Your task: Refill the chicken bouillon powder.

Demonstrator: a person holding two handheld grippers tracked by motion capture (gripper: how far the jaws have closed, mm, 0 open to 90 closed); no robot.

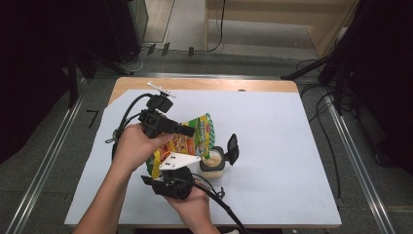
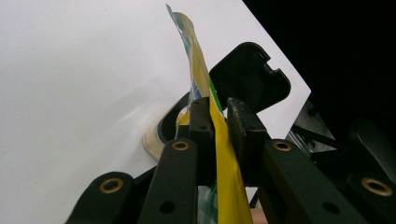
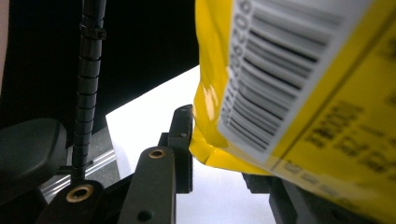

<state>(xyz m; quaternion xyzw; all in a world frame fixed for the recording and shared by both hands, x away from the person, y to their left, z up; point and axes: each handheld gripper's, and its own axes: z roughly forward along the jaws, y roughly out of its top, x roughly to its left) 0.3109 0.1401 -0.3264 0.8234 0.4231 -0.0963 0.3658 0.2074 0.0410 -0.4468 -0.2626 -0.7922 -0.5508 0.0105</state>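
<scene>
White tabletop point(image 1: 272, 146) below, I hold the pouch point(image 1: 187, 141) tilted just over the open jar point(image 1: 213, 165). My left fingers point(image 2: 203, 133) pinch its top edge; my right fingers point(image 3: 183, 140) clamp its bottom corner. A slipping corner could spill powder beside the jar.

Lighting is pretty uneven here. In the high view the white table cover point(image 1: 272, 146) is lit evenly from overhead with barely any shadows, while the room edges drop into near black. The left gripper view blows the cover out to flat white, and the close jaws go soft. In the right gripper view the yellow pouch point(image 3: 299, 93) is blurry, with a bit of glare on its crinkled edge.
</scene>
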